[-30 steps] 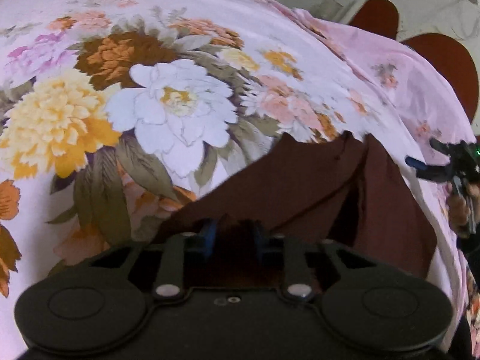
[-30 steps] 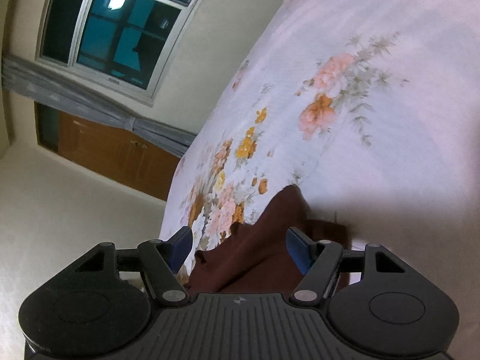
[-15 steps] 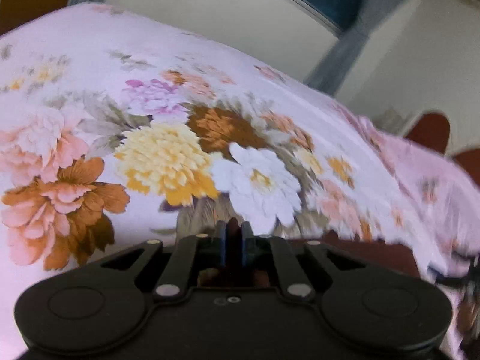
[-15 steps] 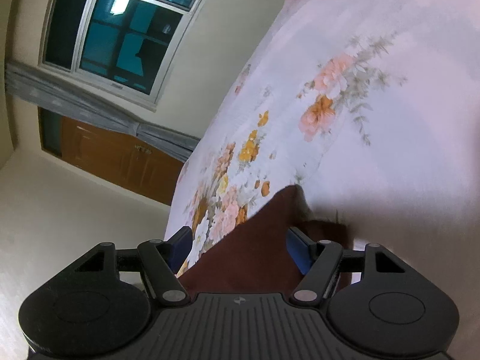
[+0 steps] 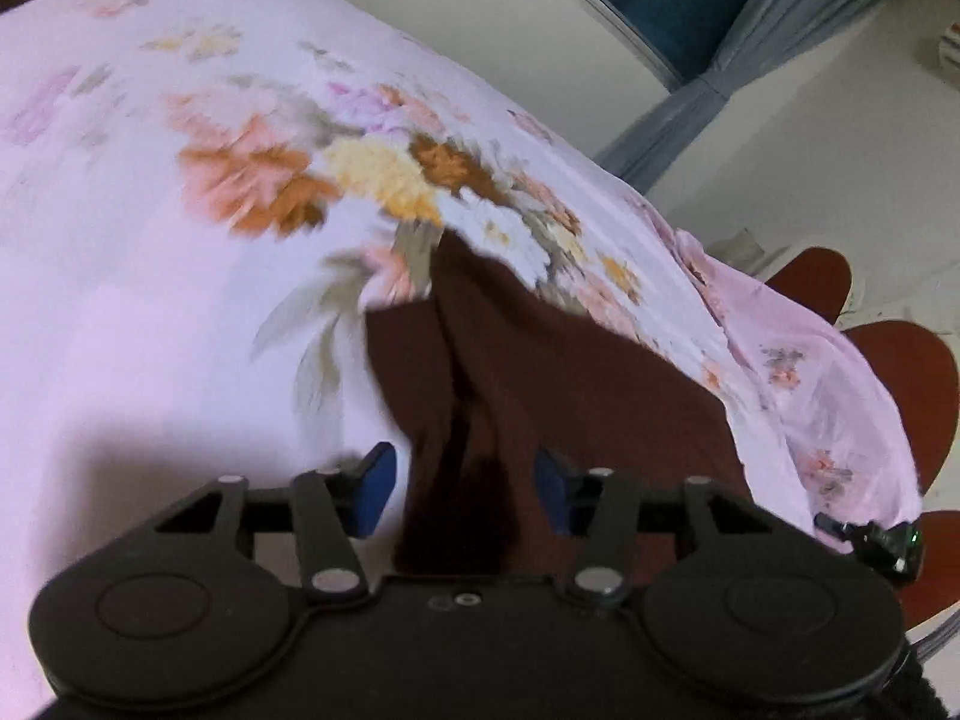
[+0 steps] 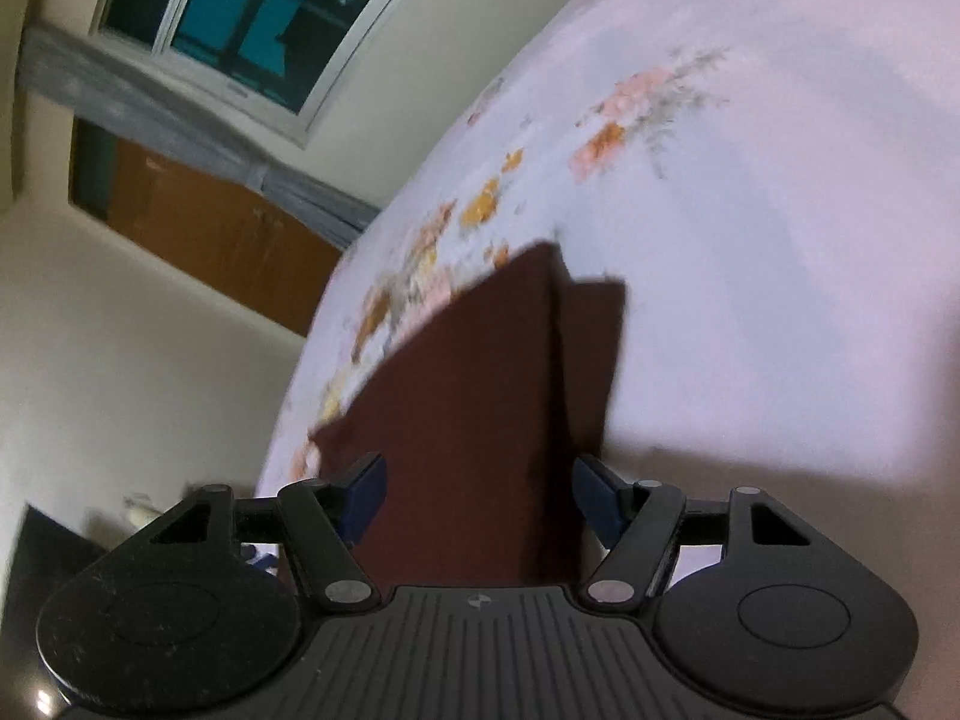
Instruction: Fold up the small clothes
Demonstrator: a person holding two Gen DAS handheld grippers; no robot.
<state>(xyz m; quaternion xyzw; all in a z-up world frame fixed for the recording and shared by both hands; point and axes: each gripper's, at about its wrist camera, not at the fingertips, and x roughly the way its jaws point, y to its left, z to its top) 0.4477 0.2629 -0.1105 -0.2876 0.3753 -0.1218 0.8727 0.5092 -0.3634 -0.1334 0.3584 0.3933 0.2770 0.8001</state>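
**Left gripper lets go of the folded cloth**

The biggest change is in the left wrist view: a second ago the left gripper (image 5: 465,489) was pinched tight on the dark brown garment (image 5: 540,372), and half a second ago it was carrying that edge across the floral bedsheet (image 5: 150,276). Now its jaws are opening, and the blue pads stand clear of the cloth on either side, with a ridge of fabric running up between them toward the centre of the frame. The garment lies on the sheet from lower centre to middle right, doubled over on itself.

In the right wrist view the garment (image 6: 480,396) fills the lower centre, showing a straight fold edge and a second layer peeking out to its right. It looked crumpled there a second ago; it now reads flatter and sharper-edged. The right gripper (image 6: 480,498) stays wide open, its pads apart with the cloth between them, pressing nothing.

One fold looks done. Next likely comes a fresh grasp for a second fold.
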